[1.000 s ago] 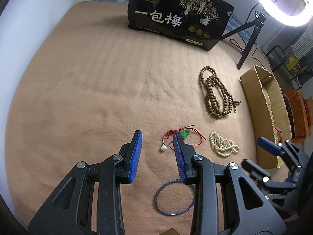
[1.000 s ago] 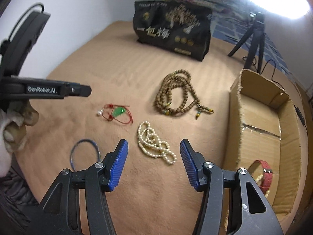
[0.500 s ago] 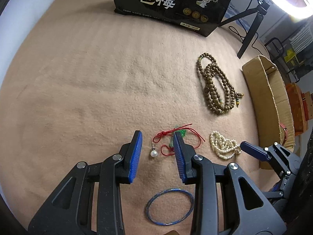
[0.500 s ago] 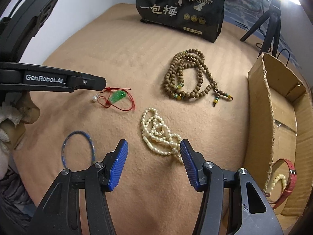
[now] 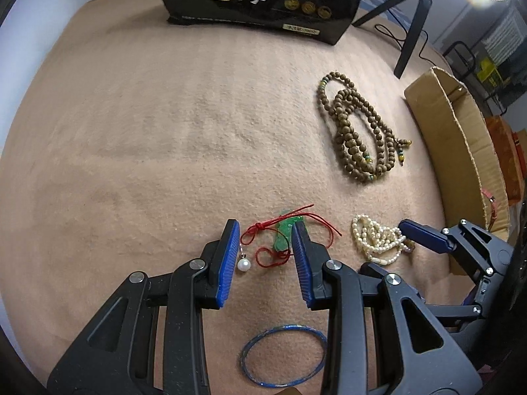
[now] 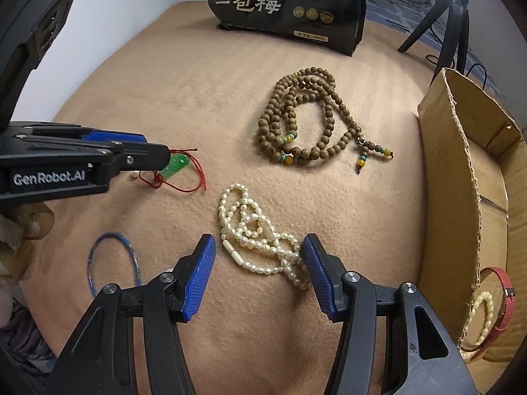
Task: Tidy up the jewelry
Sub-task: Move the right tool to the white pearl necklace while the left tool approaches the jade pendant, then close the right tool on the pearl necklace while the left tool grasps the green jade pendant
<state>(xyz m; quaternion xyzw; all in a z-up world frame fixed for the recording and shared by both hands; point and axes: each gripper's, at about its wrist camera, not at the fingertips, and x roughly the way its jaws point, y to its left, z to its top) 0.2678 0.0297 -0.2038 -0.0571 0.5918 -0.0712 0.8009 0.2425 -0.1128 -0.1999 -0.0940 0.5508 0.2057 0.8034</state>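
You're working with four loose pieces lying on the tan fuzzy blanket [image 5: 131,151] right now. One: the long brown wooden bead strand [image 6: 306,118], coiled up at the far right. Two: the white pearl necklace [image 6: 257,230], heaped just nearer than that. Three: the red cord with a green pendant and a single pearl drop [image 5: 280,240], sitting to the left of the pearls. Four: the thin blue bangle [image 5: 285,355], nearest to you on the left.

Your left gripper [image 5: 265,256] is hovering low with its blue pads spread wide, straddling the red cord; the pearl drop is sitting just beside the left pad and the green pendant is right against the right one. It's not gripping anything. Your right gripper [image 6: 258,270] is also gaping wide and holding nothing, with the near end of the pearl necklace lying between its pads.

One container: the open brown cardboard box [image 6: 461,151] along the right edge of the blanket. Two things are showing inside it at the near end, a red strap band [image 6: 505,306] and a small cream bead bracelet [image 6: 479,312].

There's also one black snack bag with gold trees and Chinese lettering [image 6: 286,3] standing at the far edge, and one black tripod [image 6: 454,19] to its right.
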